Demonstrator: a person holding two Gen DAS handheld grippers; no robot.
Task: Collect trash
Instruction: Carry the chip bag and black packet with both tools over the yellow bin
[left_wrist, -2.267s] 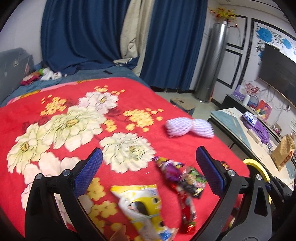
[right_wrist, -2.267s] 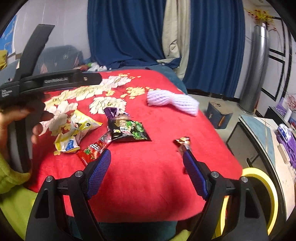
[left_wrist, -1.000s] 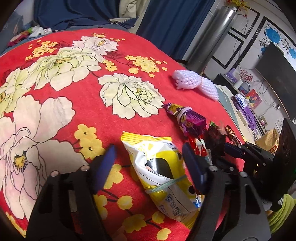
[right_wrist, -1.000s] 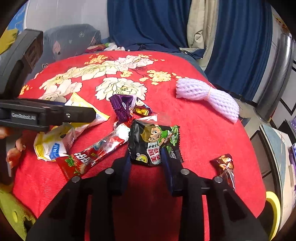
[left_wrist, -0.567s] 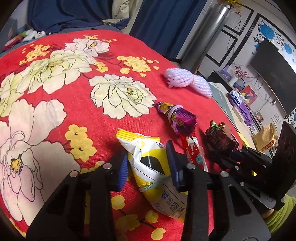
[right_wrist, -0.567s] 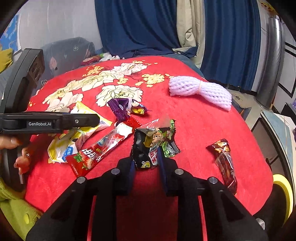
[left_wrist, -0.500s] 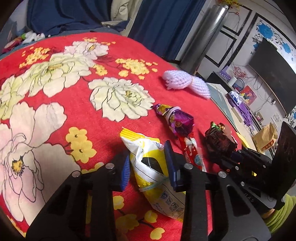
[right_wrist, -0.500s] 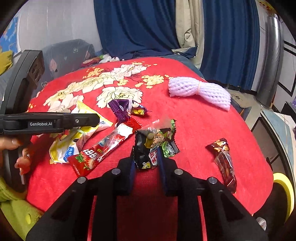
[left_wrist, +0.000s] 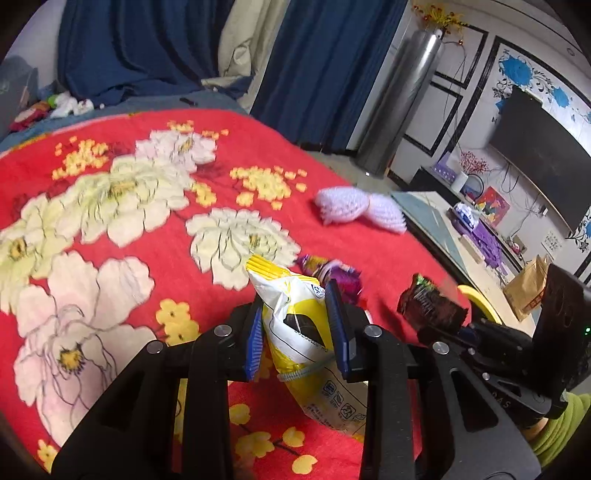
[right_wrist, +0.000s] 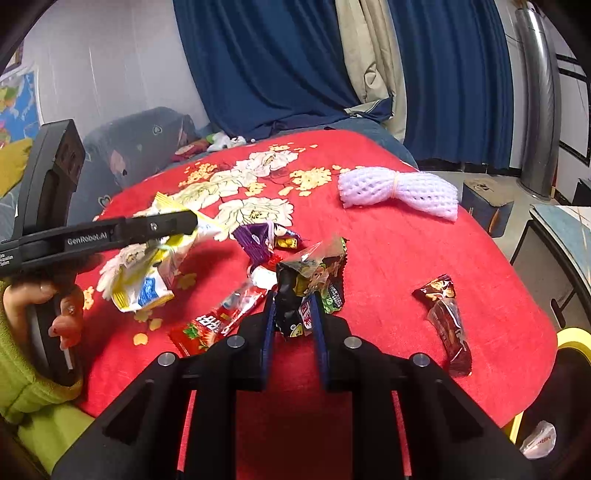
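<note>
step: lifting trash off red blanket (right_wrist: 406, 258) | my left gripper (left_wrist: 297, 325) clamps yellow bag (left_wrist: 295, 314), right gripper (right_wrist: 293, 325) clamps dark wrapper (right_wrist: 310, 284) | next: carry both to yellow bin (right_wrist: 572, 343) beside blanket

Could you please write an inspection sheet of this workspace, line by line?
Surface: red floral blanket, wrappers scattered on it.
Job's things: yellow snack bag and black snack packet, both gripped; red wrapper, purple wrapper, brown wrapper and white foam net lying on the blanket.
Clutter: toys at the blanket's far edge.
Grippers: left gripper shut on the yellow snack bag, jaws just closed; right gripper shut on the black snack packet.
Cables: wires under the television.
Surroundings: blue curtains, yellow bin rim.
</note>
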